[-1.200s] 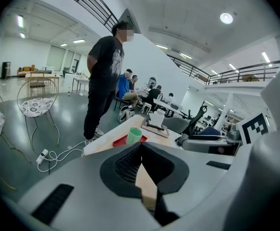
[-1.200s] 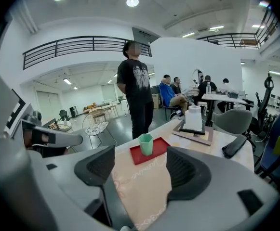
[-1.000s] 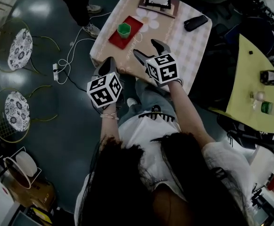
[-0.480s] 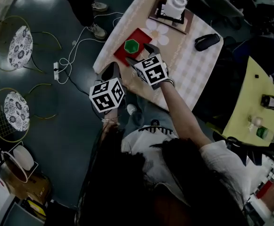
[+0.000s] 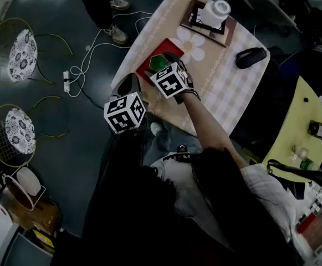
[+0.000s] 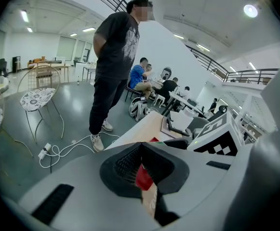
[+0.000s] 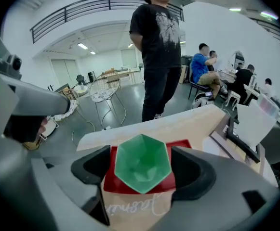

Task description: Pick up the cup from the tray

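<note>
Fingers [image 7: 89, 165] of the right gripper [image 7: 142, 153] are opening wide on either side of the one green cup [image 7: 142, 170]. It stands on the one red tray [image 7: 112, 186] near a corner of the table [image 5: 227, 87], with nothing in the way. Farther back are one white container [image 5: 215, 10] and one black pouch [image 5: 250, 57]. Two wire chairs [image 5: 22, 54] stand on the floor. Right arm reaches forward; left gripper [image 6: 140, 146] hangs back, tips together, empty
</note>
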A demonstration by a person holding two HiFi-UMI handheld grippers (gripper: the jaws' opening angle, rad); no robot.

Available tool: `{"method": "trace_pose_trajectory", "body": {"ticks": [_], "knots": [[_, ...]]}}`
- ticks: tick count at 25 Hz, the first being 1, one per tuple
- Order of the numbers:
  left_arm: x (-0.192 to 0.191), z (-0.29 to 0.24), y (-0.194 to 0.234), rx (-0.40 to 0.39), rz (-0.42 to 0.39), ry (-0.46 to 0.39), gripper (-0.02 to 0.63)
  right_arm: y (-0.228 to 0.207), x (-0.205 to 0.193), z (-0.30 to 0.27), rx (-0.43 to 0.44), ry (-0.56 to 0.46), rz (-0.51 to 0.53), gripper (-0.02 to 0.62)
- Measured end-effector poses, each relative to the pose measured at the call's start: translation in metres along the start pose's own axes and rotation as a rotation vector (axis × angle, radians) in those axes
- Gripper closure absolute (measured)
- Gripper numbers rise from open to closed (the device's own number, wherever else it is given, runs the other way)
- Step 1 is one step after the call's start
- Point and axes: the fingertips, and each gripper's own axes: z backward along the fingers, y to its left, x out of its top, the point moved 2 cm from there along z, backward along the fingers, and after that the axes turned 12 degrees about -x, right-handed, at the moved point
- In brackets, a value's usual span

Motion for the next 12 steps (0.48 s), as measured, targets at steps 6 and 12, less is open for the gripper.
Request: {"method": "trace_pose_trajectory", "body": {"ticks": [6,12], "knots": [[-0.006,-0.004,0.001,-0.010,0.010,0.014,0.597,0.001,-0.008,-0.012,-0.020,0.054,0.053,0.279],[-0.005,-0.005,-0.007,-0.025,-0.006,0.015,0.597,-0.002,-0.005,-0.002,-0.020,0.039,0.048,0.281]]}}
